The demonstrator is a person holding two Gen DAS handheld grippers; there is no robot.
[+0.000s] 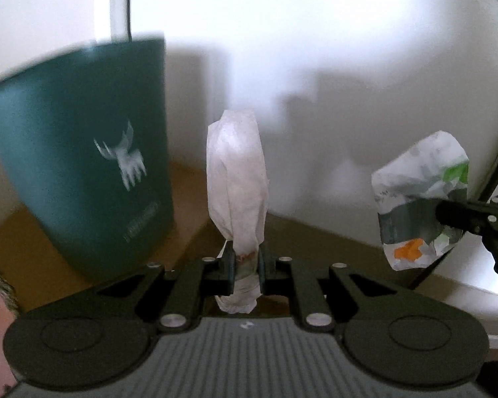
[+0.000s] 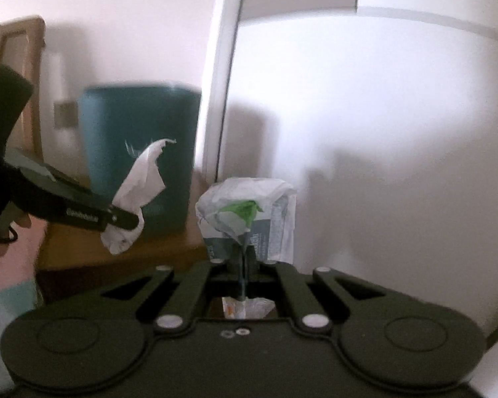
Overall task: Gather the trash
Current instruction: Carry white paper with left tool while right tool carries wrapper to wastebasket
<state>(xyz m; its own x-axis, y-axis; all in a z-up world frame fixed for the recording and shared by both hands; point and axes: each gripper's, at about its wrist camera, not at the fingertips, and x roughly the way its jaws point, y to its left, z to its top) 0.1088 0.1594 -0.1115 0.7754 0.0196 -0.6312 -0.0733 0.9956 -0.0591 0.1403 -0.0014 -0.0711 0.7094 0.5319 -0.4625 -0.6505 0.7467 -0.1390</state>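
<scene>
My left gripper (image 1: 244, 262) is shut on a crumpled white tissue (image 1: 237, 179) that stands up between its fingers; it also shows in the right wrist view (image 2: 139, 182). My right gripper (image 2: 242, 265) is shut on a crumpled printed wrapper (image 2: 249, 219), white and grey with green and orange patches; it shows at the right of the left wrist view (image 1: 421, 199). A dark teal trash bin (image 1: 83, 159) with a white logo stands at the left, ahead of both grippers (image 2: 139, 152).
The bin stands on a brown wooden floor (image 1: 189, 232) against a white wall (image 1: 315, 66). A white door frame (image 2: 222, 83) rises beside the bin. A wooden chair back (image 2: 20, 53) is at far left. A black cable (image 1: 494, 172) hangs at right.
</scene>
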